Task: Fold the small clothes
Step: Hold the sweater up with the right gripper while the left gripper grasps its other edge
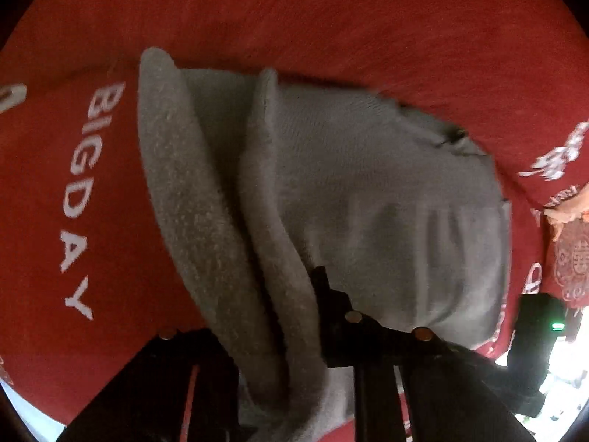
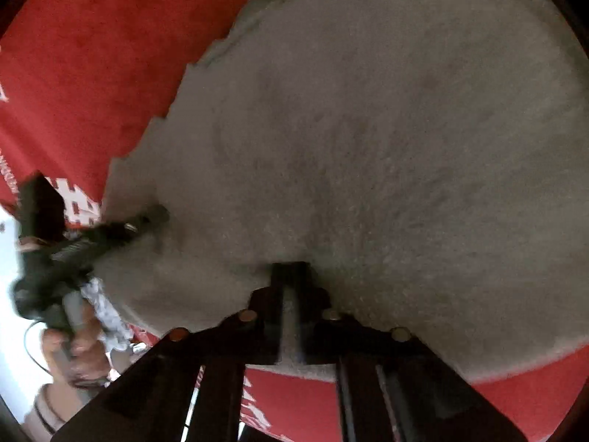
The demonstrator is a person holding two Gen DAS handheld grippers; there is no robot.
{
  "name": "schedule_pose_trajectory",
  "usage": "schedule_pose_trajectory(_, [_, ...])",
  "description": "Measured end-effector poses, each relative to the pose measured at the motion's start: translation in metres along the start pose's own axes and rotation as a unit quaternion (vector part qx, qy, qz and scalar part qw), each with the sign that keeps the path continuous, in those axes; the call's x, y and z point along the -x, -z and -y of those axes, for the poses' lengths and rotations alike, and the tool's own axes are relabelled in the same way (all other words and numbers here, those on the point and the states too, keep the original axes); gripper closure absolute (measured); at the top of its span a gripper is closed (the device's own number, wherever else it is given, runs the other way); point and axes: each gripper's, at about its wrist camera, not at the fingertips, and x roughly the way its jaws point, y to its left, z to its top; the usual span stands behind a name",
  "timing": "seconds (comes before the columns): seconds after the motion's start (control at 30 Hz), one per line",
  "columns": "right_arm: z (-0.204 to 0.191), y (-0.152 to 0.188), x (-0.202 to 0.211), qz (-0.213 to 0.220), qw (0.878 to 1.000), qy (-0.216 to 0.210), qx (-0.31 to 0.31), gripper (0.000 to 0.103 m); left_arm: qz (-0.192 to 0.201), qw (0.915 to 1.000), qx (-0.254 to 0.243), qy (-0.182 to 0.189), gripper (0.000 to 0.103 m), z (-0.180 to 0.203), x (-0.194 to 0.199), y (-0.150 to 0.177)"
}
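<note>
A grey fleecy garment (image 1: 368, 191) lies partly folded on a red cloth (image 1: 331, 18); its thick layered edge runs down between my left gripper's jaws. My left gripper (image 1: 283, 309) is shut on that edge, with one finger (image 1: 324, 291) showing and the other buried under the fabric. In the right wrist view the same garment (image 2: 386, 147) fills most of the frame. My right gripper (image 2: 291, 276) is shut on a pinch of its grey fabric. My left gripper (image 2: 147, 221) also shows there at the left, clamped on the garment's edge, with the person's hand (image 2: 77, 342) on its handle.
The red cloth carries white lettering "BIG DAY" (image 1: 81, 199) at the left and white patterns (image 1: 559, 154) at the right. A black device with a green light (image 1: 541, 316) sits at the right edge. Bright floor (image 2: 14, 294) shows beyond the cloth's edge.
</note>
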Motion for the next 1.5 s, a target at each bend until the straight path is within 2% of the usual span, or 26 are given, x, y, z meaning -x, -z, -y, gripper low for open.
schedule_pose_trajectory(0.07, [0.003, -0.002, 0.002, -0.003, 1.0, -0.016, -0.004, 0.102, 0.02, 0.9994, -0.012, 0.025, 0.085, 0.021, 0.021, 0.0])
schedule_pose_trajectory(0.2, [0.021, -0.007, 0.009, -0.019, 0.998, -0.061, -0.03, 0.101, 0.053, 0.9942, -0.066, 0.066, 0.086, 0.091, 0.055, 0.0])
schedule_pose_trajectory(0.33, [0.042, -0.014, 0.046, 0.021, 0.994, -0.095, -0.049, 0.093, 0.058, 0.9842, -0.143, 0.086, 0.086, 0.181, 0.058, 0.002])
schedule_pose_trajectory(0.4, [0.062, -0.019, 0.072, 0.056, 0.989, -0.118, -0.073, 0.093, 0.059, 0.9792, -0.179, 0.075, 0.086, 0.22, 0.046, 0.004])
schedule_pose_trajectory(0.5, [0.099, -0.025, 0.095, 0.09, 0.978, -0.148, -0.115, 0.093, 0.035, 0.9735, -0.219, 0.056, 0.086, 0.27, 0.005, 0.013])
schedule_pose_trajectory(0.63, [0.137, -0.029, 0.095, 0.085, 0.967, -0.182, -0.156, 0.093, 0.019, 0.9685, -0.248, -0.009, 0.086, 0.294, -0.037, 0.03])
schedule_pose_trajectory(0.73, [0.156, -0.029, 0.09, 0.081, 0.958, -0.205, -0.181, 0.093, 0.024, 0.9637, -0.264, -0.034, 0.085, 0.299, -0.04, 0.044])
schedule_pose_trajectory(0.77, [0.162, -0.03, 0.09, 0.081, 0.955, -0.214, -0.189, 0.093, 0.029, 0.9601, -0.275, -0.042, 0.079, 0.302, -0.037, 0.049])
schedule_pose_trajectory(0.8, [0.168, -0.03, 0.093, 0.082, 0.953, -0.22, -0.193, 0.086, 0.032, 0.9574, -0.284, -0.04, 0.065, 0.306, -0.034, 0.052])
schedule_pose_trajectory(0.87, [0.176, -0.032, 0.094, 0.088, 0.942, -0.247, -0.209, 0.074, 0.054, 0.95, -0.306, -0.025, 0.046, 0.311, -0.015, 0.061])
schedule_pose_trajectory(0.9, [0.177, -0.032, 0.093, 0.091, 0.938, -0.255, -0.215, 0.07, 0.067, 0.9455, -0.318, -0.021, 0.042, 0.316, -0.006, 0.063])
schedule_pose_trajectory(0.97, [0.183, -0.035, 0.096, 0.094, 0.933, -0.262, -0.229, 0.07, 0.093, 0.9341, -0.344, -0.017, 0.037, 0.326, 0.013, 0.072])
schedule_pose_trajectory(1.0, [0.188, -0.035, 0.097, 0.096, 0.925, -0.278, -0.241, 0.068, 0.108, 0.9321, -0.345, -0.017, 0.037, 0.326, 0.023, 0.074])
schedule_pose_trajectory(1.03, [0.191, -0.036, 0.097, 0.097, 0.919, -0.29, -0.249, 0.066, 0.118, 0.9324, -0.341, -0.015, 0.037, 0.323, 0.03, 0.073])
schedule_pose_trajectory(1.1, [0.197, -0.036, 0.097, 0.099, 0.907, -0.312, -0.266, 0.056, 0.138, 0.9387, -0.315, -0.021, 0.037, 0.306, 0.045, 0.068])
schedule_pose_trajectory(1.13, [0.201, -0.035, 0.097, 0.104, 0.898, -0.327, -0.276, 0.054, 0.144, 0.9442, -0.295, -0.029, 0.037, 0.294, 0.048, 0.063])
schedule_pose_trajectory(1.2, [0.212, -0.029, 0.099, 0.115, 0.878, -0.36, -0.292, 0.041, 0.15, 0.9581, -0.236, -0.06, 0.037, 0.26, 0.049, 0.051])
schedule_pose_trajectory(1.23, [0.219, -0.021, 0.105, 0.122, 0.865, -0.382, -0.303, 0.039, 0.149, 0.9623, -0.216, -0.072, 0.037, 0.246, 0.048, 0.047])
schedule_pose_trajectory(1.3, [0.225, -0.015, 0.109, 0.132, 0.845, -0.415, -0.309, 0.036, 0.133, 0.974, -0.154, -0.101, 0.037, 0.208, 0.038, 0.034])
schedule_pose_trajectory(1.33, [0.231, -0.018, 0.114, 0.132, 0.844, -0.422, -0.305, 0.036, 0.122, 0.9785, -0.131, -0.103, 0.037, 0.196, 0.031, 0.03])
schedule_pose_trajectory(1.37, [0.235, -0.023, 0.119, 0.127, 0.852, -0.414, -0.293, 0.034, 0.107, 0.9829, -0.105, -0.107, 0.037, 0.18, 0.021, 0.026])
schedule_pose_trajectory(1.43, [0.225, -0.035, 0.13, 0.108, 0.892, -0.369, -0.238, 0.033, 0.075, 0.9881, -0.079, -0.108, 0.037, 0.163, -0.002, 0.02])
schedule_pose_trajectory(1.5, [0.209, -0.044, 0.136, 0.091, 0.922, -0.328, -0.185, 0.033, 0.058, 0.9896, -0.072, -0.11, 0.037, 0.161, -0.02, 0.015])
